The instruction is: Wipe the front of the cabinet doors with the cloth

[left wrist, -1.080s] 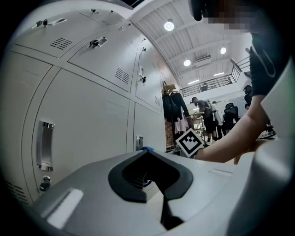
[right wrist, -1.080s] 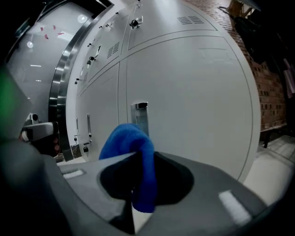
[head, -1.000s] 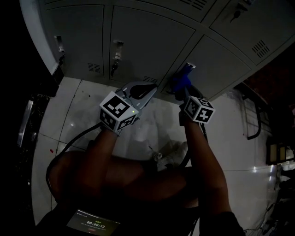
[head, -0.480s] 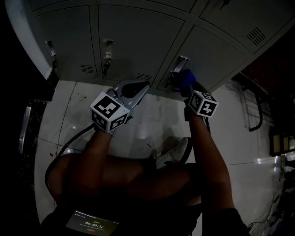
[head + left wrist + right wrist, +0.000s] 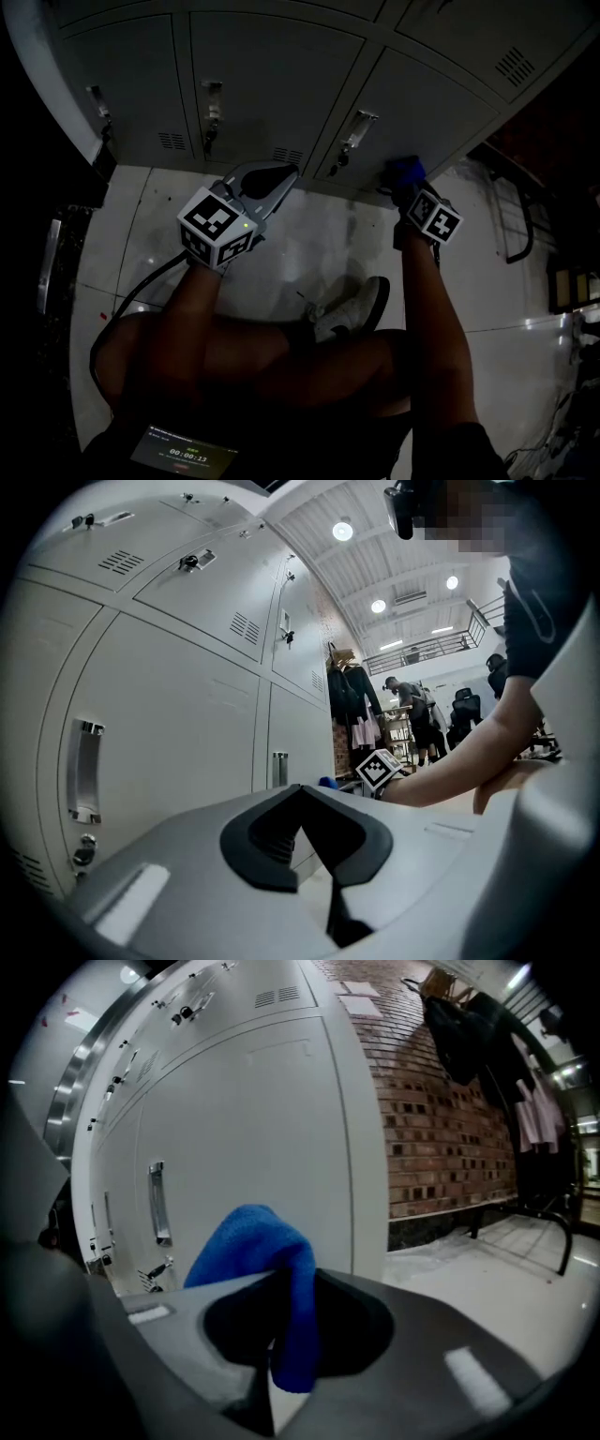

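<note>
Grey locker-style cabinet doors [image 5: 272, 84] run across the top of the head view, each with a handle [image 5: 357, 126] and a vent. My right gripper [image 5: 410, 183] is shut on a blue cloth [image 5: 405, 170] and presses it against the bottom door [image 5: 422, 112] at the right, past that door's handle. The right gripper view shows the blue cloth [image 5: 267, 1260] pinched between the jaws, with the grey door [image 5: 253, 1138] just behind it. Lower and to the left, my left gripper [image 5: 272, 178] is held shut and empty, a little off the doors [image 5: 169, 714].
A pale tiled floor [image 5: 309, 253] lies under the cabinets. The person's knee and a white shoe [image 5: 352, 314] sit below the grippers. A brick wall [image 5: 441, 1119] and a dark metal frame [image 5: 553, 1222] stand to the right of the cabinet row. Several people stand far off [image 5: 417, 714].
My right gripper has slid the blue cloth to the right along the bottom door, from beside the handle to well past it. The left gripper has barely moved.
</note>
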A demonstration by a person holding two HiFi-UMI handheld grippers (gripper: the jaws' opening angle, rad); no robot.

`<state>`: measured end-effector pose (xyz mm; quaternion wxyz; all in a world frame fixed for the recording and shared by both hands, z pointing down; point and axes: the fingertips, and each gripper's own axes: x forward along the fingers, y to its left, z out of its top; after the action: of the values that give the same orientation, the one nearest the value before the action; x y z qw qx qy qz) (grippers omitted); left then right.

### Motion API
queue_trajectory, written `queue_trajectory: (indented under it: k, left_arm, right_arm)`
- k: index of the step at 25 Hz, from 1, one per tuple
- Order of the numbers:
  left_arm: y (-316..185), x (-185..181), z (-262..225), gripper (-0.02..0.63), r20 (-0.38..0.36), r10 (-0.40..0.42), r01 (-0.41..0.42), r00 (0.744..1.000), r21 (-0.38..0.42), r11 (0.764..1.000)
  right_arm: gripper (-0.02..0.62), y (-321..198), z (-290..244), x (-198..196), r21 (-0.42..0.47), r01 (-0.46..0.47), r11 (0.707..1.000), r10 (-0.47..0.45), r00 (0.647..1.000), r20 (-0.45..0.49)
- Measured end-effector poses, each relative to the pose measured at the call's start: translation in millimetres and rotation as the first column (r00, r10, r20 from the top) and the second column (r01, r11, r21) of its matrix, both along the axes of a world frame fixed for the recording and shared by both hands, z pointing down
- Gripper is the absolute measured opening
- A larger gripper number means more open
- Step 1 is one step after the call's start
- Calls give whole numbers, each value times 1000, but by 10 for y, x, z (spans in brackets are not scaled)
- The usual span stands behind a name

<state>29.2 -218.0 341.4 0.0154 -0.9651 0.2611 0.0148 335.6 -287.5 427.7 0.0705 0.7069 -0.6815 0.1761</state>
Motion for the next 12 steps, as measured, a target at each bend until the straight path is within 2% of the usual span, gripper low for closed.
queue_trajectory:
  k: [7,12]
  left_arm:
    - [9,27,40,3,14,5,-5,1000,-1,1000]
    - [0,24,51,3,15,3,-3,1000,-5,1000]
  right_arm:
    - [61,144,19,592,0,-154,988,154,985,81]
    - [61,197,23,814,8,-198,980,198,979,49]
